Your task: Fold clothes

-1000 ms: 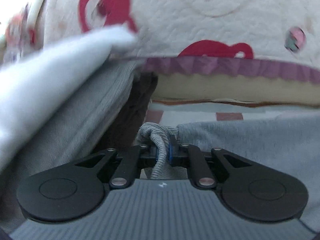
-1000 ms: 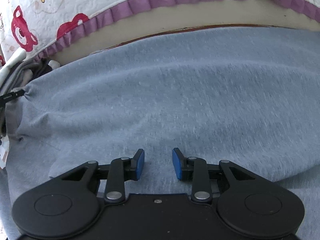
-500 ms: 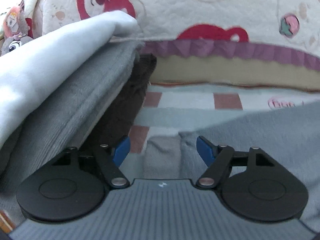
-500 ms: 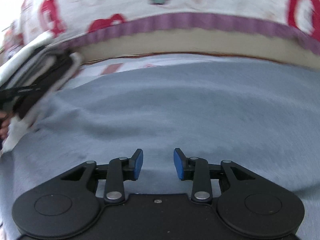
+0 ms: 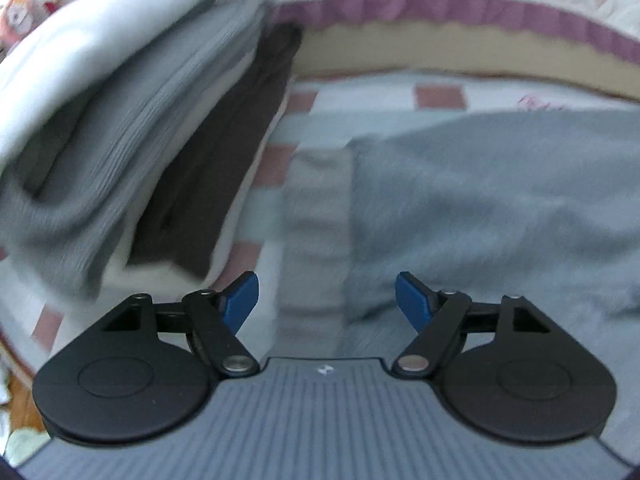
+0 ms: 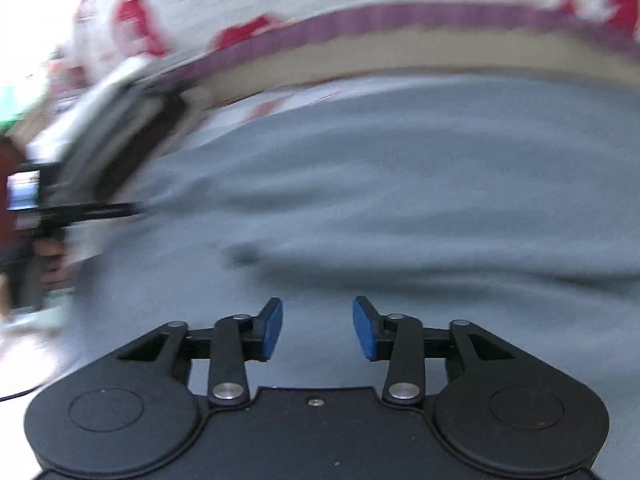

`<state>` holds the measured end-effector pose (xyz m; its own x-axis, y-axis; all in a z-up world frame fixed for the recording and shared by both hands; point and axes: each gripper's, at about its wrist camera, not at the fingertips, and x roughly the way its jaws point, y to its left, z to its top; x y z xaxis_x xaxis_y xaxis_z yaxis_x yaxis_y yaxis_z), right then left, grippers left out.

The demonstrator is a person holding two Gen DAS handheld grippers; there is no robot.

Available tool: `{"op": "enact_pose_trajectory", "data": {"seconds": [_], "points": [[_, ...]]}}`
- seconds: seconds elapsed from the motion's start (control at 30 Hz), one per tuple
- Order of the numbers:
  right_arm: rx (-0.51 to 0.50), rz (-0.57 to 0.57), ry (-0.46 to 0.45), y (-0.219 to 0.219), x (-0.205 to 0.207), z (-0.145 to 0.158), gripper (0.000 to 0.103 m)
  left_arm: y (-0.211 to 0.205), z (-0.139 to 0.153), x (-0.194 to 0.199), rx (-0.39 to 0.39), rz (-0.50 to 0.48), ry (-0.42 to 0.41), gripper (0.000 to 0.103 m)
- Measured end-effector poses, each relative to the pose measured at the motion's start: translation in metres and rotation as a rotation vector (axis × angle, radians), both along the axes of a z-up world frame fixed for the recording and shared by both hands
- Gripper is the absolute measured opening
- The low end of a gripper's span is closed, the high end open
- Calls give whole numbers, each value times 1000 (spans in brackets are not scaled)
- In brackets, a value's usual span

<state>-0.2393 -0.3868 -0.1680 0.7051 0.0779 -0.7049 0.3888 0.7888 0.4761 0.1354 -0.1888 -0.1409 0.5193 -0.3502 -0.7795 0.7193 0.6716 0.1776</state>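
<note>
A grey sweatshirt (image 5: 480,184) lies spread on the checked bedsheet (image 5: 440,96), its ribbed cuff (image 5: 316,216) pointing toward me. My left gripper (image 5: 326,300) stands open just above that cuff, nothing pressed between its blue pads. In the right wrist view the same grey sweatshirt (image 6: 380,184) fills the middle. My right gripper (image 6: 318,328) hovers over it with its jaws opening and nothing between them. The other gripper with a hand on it shows at the left edge (image 6: 44,208).
A pile of folded clothes (image 5: 120,140), white, grey and dark brown, rises at the left. Behind runs a quilt with red bear prints and a purple frill (image 5: 480,12), over a beige mattress edge (image 5: 400,52).
My left gripper let go of the ribbed cuff and opened wide, then drew back from it. The right gripper's jaws widened and its view swung across the sweatshirt, lifting a little.
</note>
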Motion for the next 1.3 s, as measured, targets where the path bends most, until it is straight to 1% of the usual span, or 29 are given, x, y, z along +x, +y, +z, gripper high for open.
{"op": "enact_pose_trajectory", "data": {"seconds": [0.03, 0.07, 0.13, 0.23, 0.3, 0.37, 0.4, 0.43, 0.47, 0.53, 0.57, 0.6, 0.63, 0.67, 0.77, 0.8, 0.87, 0.9, 0.93, 0.97, 1.03, 1.07, 1.13, 1.2, 1.23, 1.3], "points": [[83, 81, -24, 9, 12, 0, 53, 4, 0, 2, -9, 7, 18, 75], [132, 160, -44, 20, 24, 0, 53, 9, 1, 3, -28, 15, 40, 75], [140, 317, -59, 49, 51, 3, 53, 19, 4, 6, -84, 33, 87, 75], [57, 563, -14, 97, 84, 4, 53, 35, 7, 5, -139, 64, 121, 75], [7, 699, 30, 120, 97, 3, 53, 46, 8, 4, -152, 84, 120, 75], [-55, 784, 77, 133, 104, 1, 55, 57, 11, 3, -172, 103, 123, 75], [-80, 814, 104, 137, 107, 0, 56, 63, 13, 3, -194, 113, 131, 75], [-92, 835, 138, 139, 109, -4, 58, 68, 16, 3, -223, 120, 128, 75], [-93, 849, 178, 139, 110, -9, 62, 72, 21, 0, -249, 119, 103, 75], [-120, 829, 230, 136, 110, -18, 62, 75, 35, -11, -290, 67, 8, 75], [-140, 811, 249, 133, 110, -22, 55, 76, 41, -17, -316, 31, -24, 75], [-154, 793, 251, 130, 108, -24, 28, 76, 46, -23, -345, -9, -43, 75], [-153, 767, 231, 125, 105, -21, 10, 76, 51, -30, -375, -62, -45, 75], [-145, 730, 208, 118, 102, -16, 7, 75, 54, -38, -400, -118, -47, 75], [-119, 632, 121, 98, 88, 0, 7, 73, 65, -64, -456, -323, -49, 75], [-126, 605, 101, 93, 86, 7, 7, 72, 69, -73, -471, -408, -31, 75], [-140, 553, 62, 85, 81, 19, 7, 72, 78, -92, -492, -605, 32, 76], [-149, 528, 44, 80, 79, 25, 6, 72, 83, -103, -490, -718, 55, 77], [-160, 505, 26, 75, 77, 30, 7, 74, 88, -116, -474, -825, 54, 81], [-165, 487, 10, 71, 77, 34, 7, 74, 91, -129, -457, -898, 35, 83], [-157, 473, -15, 65, 77, 43, 7, 70, 92, -149, -404, -990, -19, 84], [-152, 471, -23, 64, 77, 46, 7, 65, 89, -156, -362, -1019, -40, 84], [-157, 479, -21, 63, 75, 51, 7, 52, 78, -166, -275, -1059, -53, 84], [-183, 491, -17, 62, 72, 56, 6, 38, 62, -173, -177, -1074, -34, 84], [-189, 485, -18, 60, 71, 57, 6, 33, 55, -176, -142, -1082, -18, 84], [-199, 472, -19, 56, 69, 60, 6, 25, 42, -182, -105, -1075, -5, 84]]}}
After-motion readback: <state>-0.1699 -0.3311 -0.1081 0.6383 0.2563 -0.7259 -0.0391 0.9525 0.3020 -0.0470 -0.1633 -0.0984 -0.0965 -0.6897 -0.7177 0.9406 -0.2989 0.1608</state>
